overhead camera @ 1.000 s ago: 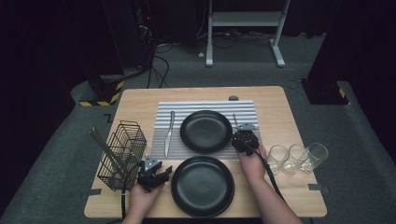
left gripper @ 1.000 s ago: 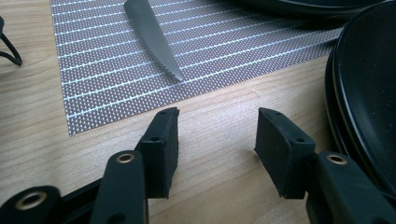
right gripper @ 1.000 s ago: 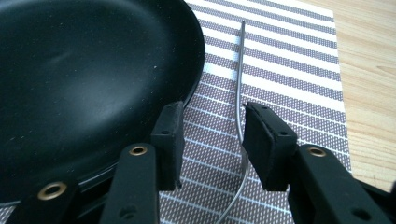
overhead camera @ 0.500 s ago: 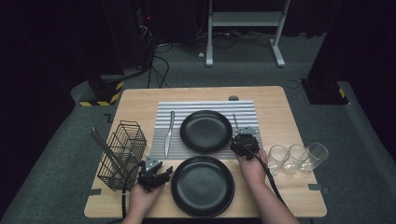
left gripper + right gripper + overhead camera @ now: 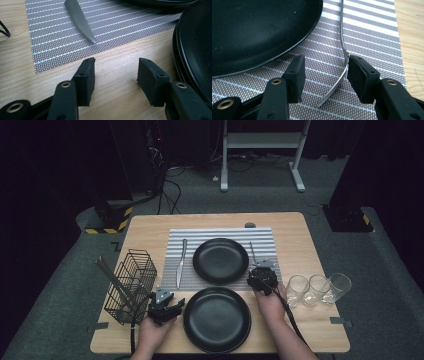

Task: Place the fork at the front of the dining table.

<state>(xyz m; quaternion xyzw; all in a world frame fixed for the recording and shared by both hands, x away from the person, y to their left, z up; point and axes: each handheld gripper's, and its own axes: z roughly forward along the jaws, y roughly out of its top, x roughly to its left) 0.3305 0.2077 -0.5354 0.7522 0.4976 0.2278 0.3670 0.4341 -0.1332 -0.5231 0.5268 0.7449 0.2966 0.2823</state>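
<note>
Nearest the person, the left gripper [image 5: 164, 306] rests low at the front edge of the worktop [image 5: 305, 245], its fingers [image 5: 86, 75] spread wide with only bare wood between them, just beside the near black plate [image 5: 217, 319]; beyond its fingers a serrated knife [image 5: 79, 18] lies on the striped placemat [image 5: 50, 32]. A little farther in, the right gripper [image 5: 324, 75] is lowered over the placemat's right side, where the fork [image 5: 343, 37] lies beside the far black plate [image 5: 220, 260]. Its fingers are open to about the same width and bracket the fork's curved tine end, the right one touching or all but touching the metal, though from this angle it is hard to say whether there is real contact; nothing is gripped yet. The fork looks like thin, stiff steel: light, smooth and slippery, and lying nearly flat, so it would likely skate sideways if pinched on its edges. The raised arch near the neck, where it lifts off the mat, seems the best place to close on. The right hand [image 5: 270, 301] comes in from the bottom, forearm angled forward and slightly left, the gripper pitched down at the mat. Past it to the right stand three clear glasses [image 5: 318, 287]; at far left, a wire basket [image 5: 131, 285].
</note>
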